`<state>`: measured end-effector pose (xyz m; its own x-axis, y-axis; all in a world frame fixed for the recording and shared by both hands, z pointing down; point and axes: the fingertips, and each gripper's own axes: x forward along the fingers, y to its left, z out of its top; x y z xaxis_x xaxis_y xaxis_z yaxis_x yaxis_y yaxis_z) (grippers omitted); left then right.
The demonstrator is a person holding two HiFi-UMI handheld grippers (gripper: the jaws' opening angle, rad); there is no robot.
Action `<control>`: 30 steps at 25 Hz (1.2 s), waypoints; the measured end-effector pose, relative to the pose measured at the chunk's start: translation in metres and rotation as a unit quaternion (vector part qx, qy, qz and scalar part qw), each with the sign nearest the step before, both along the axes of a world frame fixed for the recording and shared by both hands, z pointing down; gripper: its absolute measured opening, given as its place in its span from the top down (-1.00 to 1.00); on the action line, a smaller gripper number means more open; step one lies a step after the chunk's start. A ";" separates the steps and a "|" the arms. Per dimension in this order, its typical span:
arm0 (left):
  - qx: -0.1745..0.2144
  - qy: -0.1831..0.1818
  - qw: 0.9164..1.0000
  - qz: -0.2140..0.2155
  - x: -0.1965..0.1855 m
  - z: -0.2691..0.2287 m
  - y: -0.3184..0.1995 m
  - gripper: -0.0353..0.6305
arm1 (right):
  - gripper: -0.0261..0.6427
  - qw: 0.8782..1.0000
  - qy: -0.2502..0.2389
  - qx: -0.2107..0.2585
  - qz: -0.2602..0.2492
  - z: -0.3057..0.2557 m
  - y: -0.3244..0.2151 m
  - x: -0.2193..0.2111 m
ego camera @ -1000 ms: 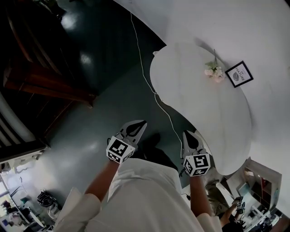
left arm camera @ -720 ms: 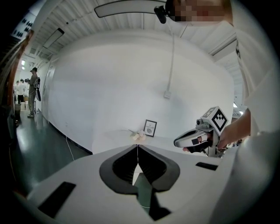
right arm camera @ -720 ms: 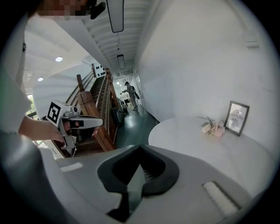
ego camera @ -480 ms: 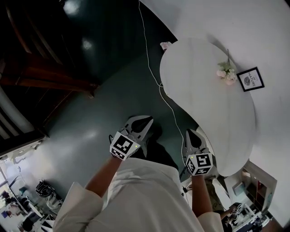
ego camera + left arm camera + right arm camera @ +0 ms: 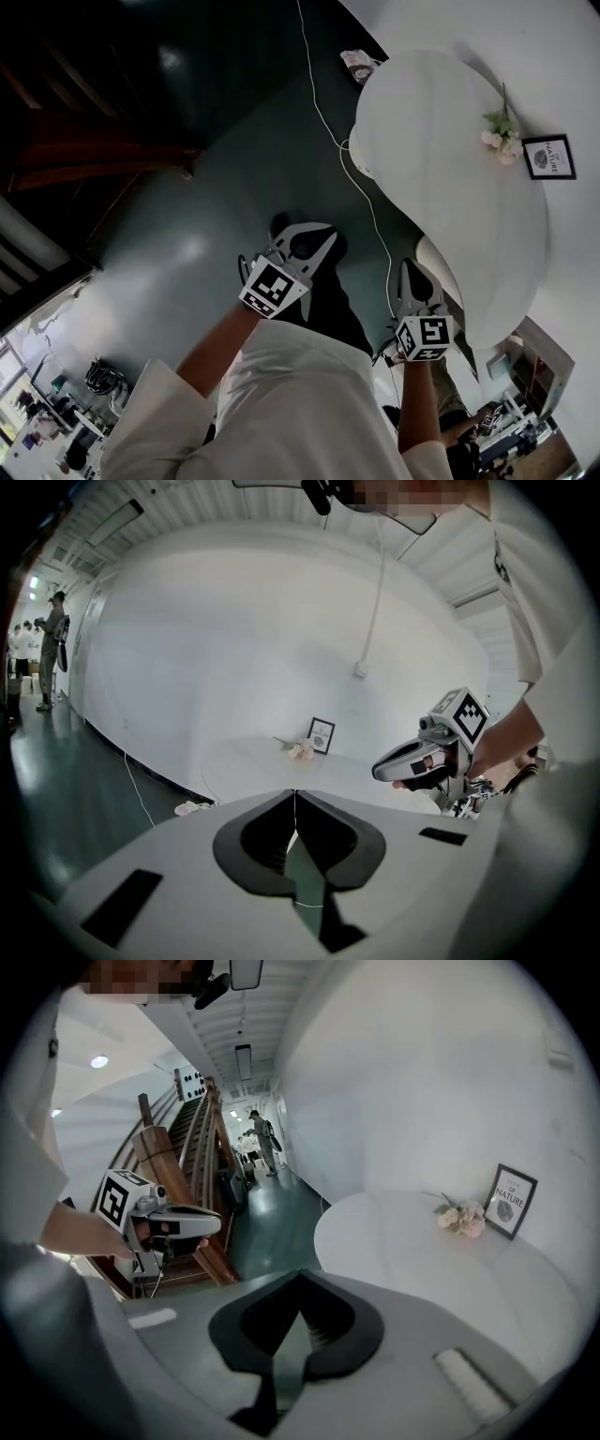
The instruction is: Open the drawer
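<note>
Left gripper (image 5: 295, 797): jaws clenched tip to tip, nothing between. Right gripper (image 5: 300, 1277): same, closed and empty. Both hang over the floor (image 5: 187, 244), just off the near edge of the white desk (image 5: 450, 159). Flowers (image 5: 500, 139) and framed picture (image 5: 549, 157) sit at its far edge. Drawer: can't pick it out in any view; the pale rounded part (image 5: 433, 262) under the near edge might be it. Step: approach, no contact. Next, probably: find the drawer front, open 1 gripper, take the handle, pull.
</note>
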<state>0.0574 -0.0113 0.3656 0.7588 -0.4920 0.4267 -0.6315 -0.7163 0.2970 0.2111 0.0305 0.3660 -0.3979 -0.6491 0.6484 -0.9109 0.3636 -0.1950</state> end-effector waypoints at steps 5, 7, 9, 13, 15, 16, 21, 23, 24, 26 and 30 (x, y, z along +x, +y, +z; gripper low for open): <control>-0.015 0.008 1.000 0.019 0.005 0.028 -0.010 0.87 | 0.89 0.999 0.004 -0.029 0.017 0.028 0.001 -0.008; -0.018 0.010 1.000 0.024 0.008 0.040 -0.017 0.87 | 0.89 0.999 0.010 -0.036 0.020 0.039 -0.002 -0.009; -0.018 0.011 0.999 0.027 0.010 0.052 -0.024 0.87 | 0.89 0.999 0.013 -0.041 0.023 0.050 -0.005 -0.010; -0.019 0.015 0.999 0.026 0.016 0.080 -0.033 0.87 | 0.89 0.998 0.019 -0.049 0.024 0.073 -0.008 -0.008; -0.023 0.017 0.999 0.024 0.020 0.096 -0.036 0.87 | 0.89 0.998 0.020 -0.053 0.022 0.085 -0.010 -0.008; -0.024 0.017 0.999 0.025 0.023 0.104 -0.037 0.87 | 0.89 0.998 0.020 -0.055 0.021 0.092 -0.012 -0.008; -0.031 0.022 0.999 0.030 0.034 0.141 -0.040 0.87 | 0.89 0.998 0.021 -0.064 0.009 0.122 -0.020 -0.017; -0.031 0.024 0.999 0.030 0.038 0.154 -0.042 0.87 | 0.89 0.998 0.021 -0.067 0.001 0.133 -0.022 -0.022; -0.030 0.026 0.999 0.029 0.040 0.161 -0.043 0.87 | 0.89 0.997 0.022 -0.067 -0.004 0.139 -0.024 -0.024; -0.030 0.030 0.999 0.028 0.044 0.176 -0.046 0.87 | 0.89 0.997 0.027 -0.067 -0.017 0.150 -0.027 -0.030; -0.026 0.036 0.999 0.027 0.053 0.206 -0.050 0.87 | 0.89 0.996 0.038 -0.065 -0.045 0.172 -0.033 -0.037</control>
